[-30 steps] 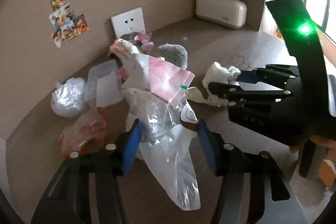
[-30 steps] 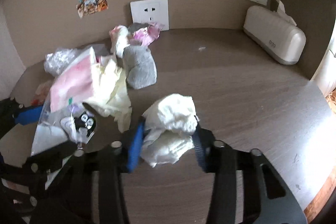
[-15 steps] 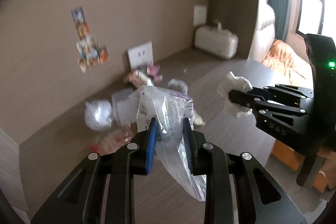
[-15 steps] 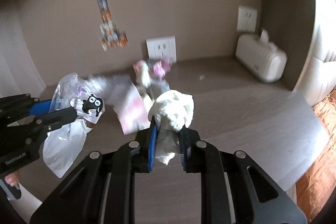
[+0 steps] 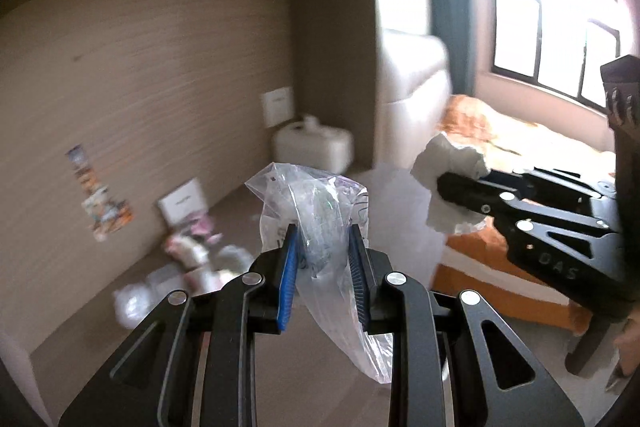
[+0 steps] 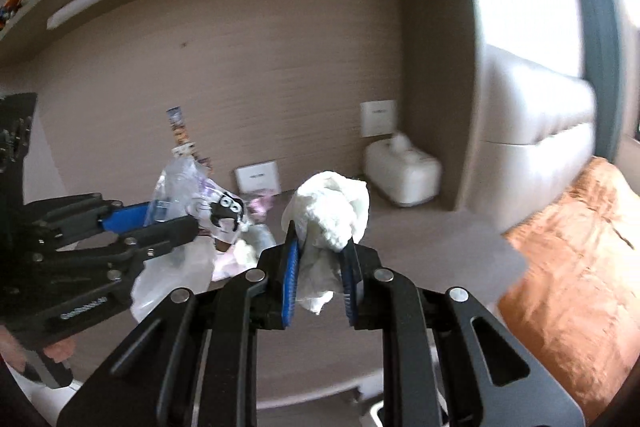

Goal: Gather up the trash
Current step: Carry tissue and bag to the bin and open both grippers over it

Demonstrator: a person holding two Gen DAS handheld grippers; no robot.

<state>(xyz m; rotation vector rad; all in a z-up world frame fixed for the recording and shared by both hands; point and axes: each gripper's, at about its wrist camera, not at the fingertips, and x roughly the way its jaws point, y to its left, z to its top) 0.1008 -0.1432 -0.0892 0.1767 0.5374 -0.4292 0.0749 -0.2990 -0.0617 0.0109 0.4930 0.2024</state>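
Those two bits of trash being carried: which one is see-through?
The clear plastic bag in the left gripper. The right gripper holds a crumpled white tissue wad, which is opaque.

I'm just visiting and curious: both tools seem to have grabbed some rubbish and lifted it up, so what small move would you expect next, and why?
Probably carrying both pieces away toward a bin, which isn't in view. The left tool is shut on a clear plastic bag and the right tool on a crumpled white tissue, both held above the desk. More trash remains by the wall.
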